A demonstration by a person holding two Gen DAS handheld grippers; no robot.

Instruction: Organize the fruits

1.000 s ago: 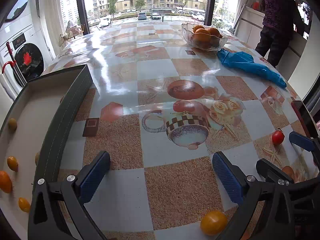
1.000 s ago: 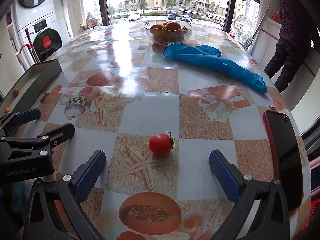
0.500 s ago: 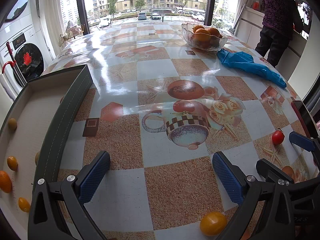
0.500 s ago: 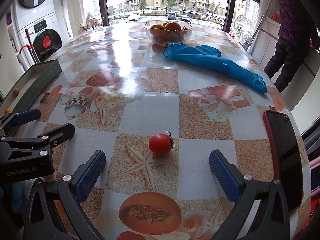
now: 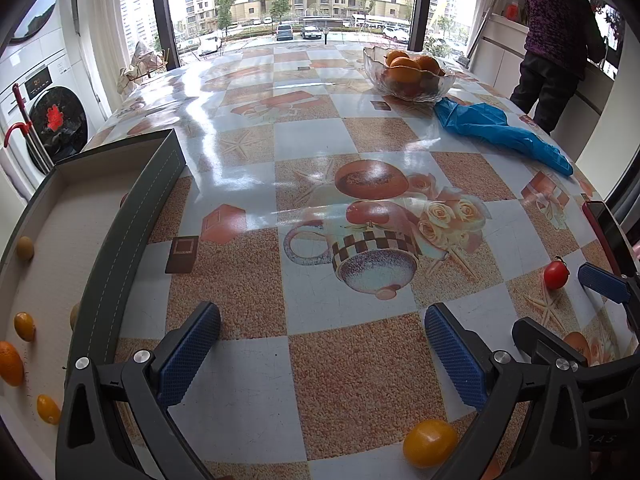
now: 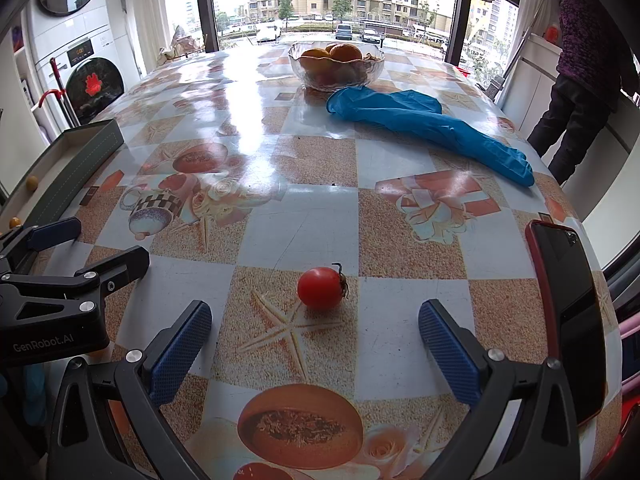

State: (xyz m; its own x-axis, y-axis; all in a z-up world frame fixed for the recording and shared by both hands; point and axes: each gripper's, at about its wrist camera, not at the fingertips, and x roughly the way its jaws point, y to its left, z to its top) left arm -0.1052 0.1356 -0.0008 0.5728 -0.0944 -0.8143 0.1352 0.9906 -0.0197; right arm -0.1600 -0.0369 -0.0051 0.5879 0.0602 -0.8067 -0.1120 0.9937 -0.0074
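Observation:
A red cherry tomato (image 6: 321, 288) lies on the patterned table just ahead of my right gripper (image 6: 314, 344), which is open and empty; it also shows in the left wrist view (image 5: 556, 274). A yellow tomato (image 5: 429, 443) lies on the table close under my left gripper (image 5: 322, 348), which is open and empty. A grey tray (image 5: 132, 216) at the left holds several small yellow and orange fruits (image 5: 24, 326). A glass bowl (image 6: 335, 65) of oranges stands at the far side.
A blue rubber glove (image 6: 428, 124) lies in front of the bowl. A red-cased phone (image 6: 568, 312) lies at the table's right edge. A person (image 5: 556, 40) stands at a counter beyond the table. A washing machine (image 6: 88, 80) is at the left.

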